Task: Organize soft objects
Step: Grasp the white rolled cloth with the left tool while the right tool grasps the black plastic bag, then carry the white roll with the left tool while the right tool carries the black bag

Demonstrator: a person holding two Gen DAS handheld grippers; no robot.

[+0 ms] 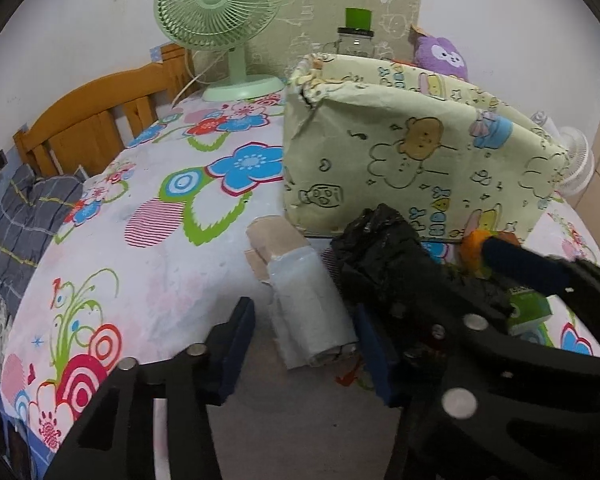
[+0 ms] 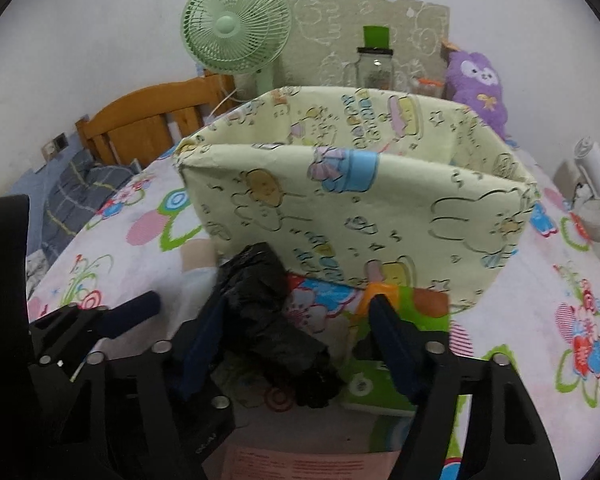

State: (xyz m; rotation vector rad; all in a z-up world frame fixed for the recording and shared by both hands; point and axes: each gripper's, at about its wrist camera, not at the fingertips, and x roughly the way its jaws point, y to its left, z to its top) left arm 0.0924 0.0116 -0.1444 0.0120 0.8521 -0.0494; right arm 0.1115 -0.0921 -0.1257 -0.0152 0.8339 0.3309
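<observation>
The jaws of the left gripper [image 1: 306, 344] stand apart, one on each side of a white roll of bags [image 1: 312, 312] lying on the flowered bedspread [image 1: 160, 240]; a gap shows at the left pad, so no grip is confirmed. The jaws of the right gripper [image 2: 300, 344] straddle a black crumpled bag bundle [image 2: 268, 320]; the left pad sits against the bundle, while the right pad lies over a green tissue pack [image 2: 380, 388], clear of the bundle. The black bundle lies at the white roll's 2 o'clock, close beside it. A cream cartoon-print fabric box [image 2: 360, 208] stands open-topped at 12 o'clock from both grippers. Beyond it stand a green fan [image 2: 236, 24], a glass jar [image 2: 374, 66] and a purple plush toy [image 2: 478, 84].
</observation>
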